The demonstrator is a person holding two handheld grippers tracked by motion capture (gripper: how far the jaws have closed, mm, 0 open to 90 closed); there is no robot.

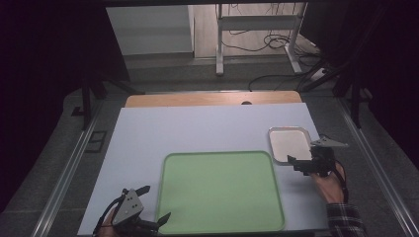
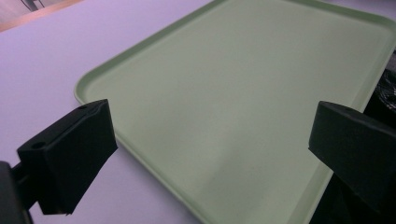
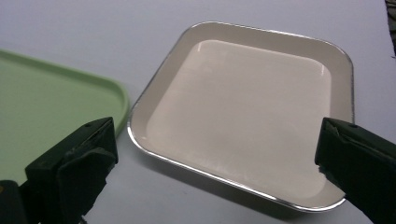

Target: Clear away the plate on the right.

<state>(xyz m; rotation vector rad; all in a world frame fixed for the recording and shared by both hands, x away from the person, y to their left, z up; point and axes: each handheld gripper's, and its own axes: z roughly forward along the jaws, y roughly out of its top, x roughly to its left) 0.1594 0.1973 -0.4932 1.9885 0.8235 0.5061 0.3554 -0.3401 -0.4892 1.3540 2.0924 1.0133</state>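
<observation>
1. The left gripper sits at the near left of the table, held in a hand that enters from the bottom edge. Its 2 black jaws are spread wide and hold nothing.
2. In the left gripper view, those jaws frame the green tray, with 1 jaw over the white table surface and the other at the tray's near edge.
3. The right gripper is at the right side of the table, held by a hand with a plaid sleeve behind it. Its jaws are also wide apart and empty.
4. In the right gripper view, the jaws straddle the near edge of the metal tray without touching it, as far as can be seen.
5. The green tray lies flat in the near middle of the table, empty, between the 2 grippers.
6. The metal tray is small, square with rounded corners, and empty. It lies just beside the far right corner of the green tray, with a narrow strip of table between them.
7. The table has a white top with a wooden strip along its far edge.
8. Beyond the table are a grey floor, a white frame's legs and loose cables.
</observation>
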